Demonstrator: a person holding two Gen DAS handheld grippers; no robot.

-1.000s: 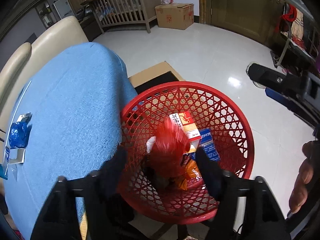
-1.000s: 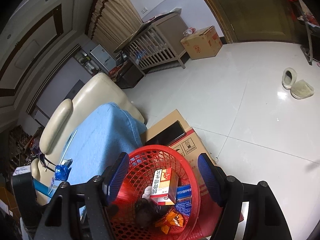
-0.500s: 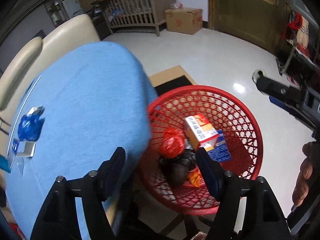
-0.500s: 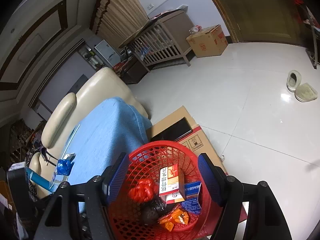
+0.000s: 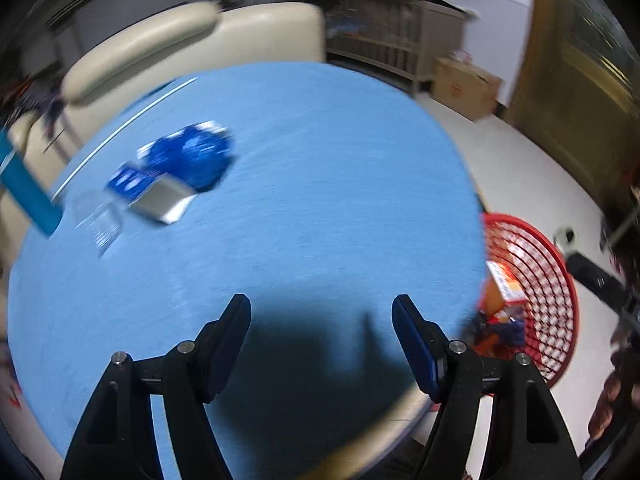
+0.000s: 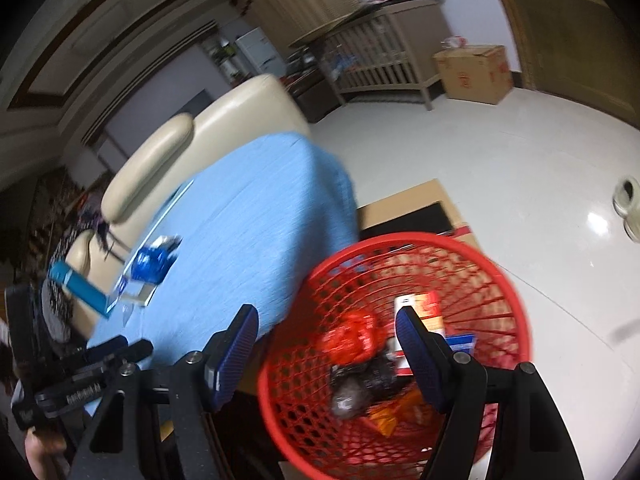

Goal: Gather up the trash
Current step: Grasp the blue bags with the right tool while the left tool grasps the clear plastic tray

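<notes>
A red mesh basket (image 6: 516, 308) stands on the floor beside a table with a blue cloth (image 5: 300, 200). It holds a red crumpled bag (image 6: 352, 336), a black bag (image 6: 360, 384), an orange-and-white box (image 6: 424, 312) and orange wrappers. On the cloth lie a blue crumpled bag (image 5: 192, 156), a small silver box (image 5: 162, 200) and a teal box (image 5: 28, 192). My left gripper (image 5: 322, 320) is open and empty above the cloth. My right gripper (image 6: 328, 328) is open and empty above the basket's near rim. The basket also shows in the left wrist view (image 5: 560, 280).
A cream sofa (image 5: 180, 44) stands behind the table. A flattened cardboard sheet (image 6: 404, 208) lies under the basket. A wooden crib (image 6: 380, 60) and a cardboard box (image 6: 472, 72) stand at the far wall. Slippers (image 6: 626, 200) lie on the white tile floor.
My left gripper has swung left from above the basket to over the blue cloth. The red bag now lies in the basket. The right gripper has shifted a little.
</notes>
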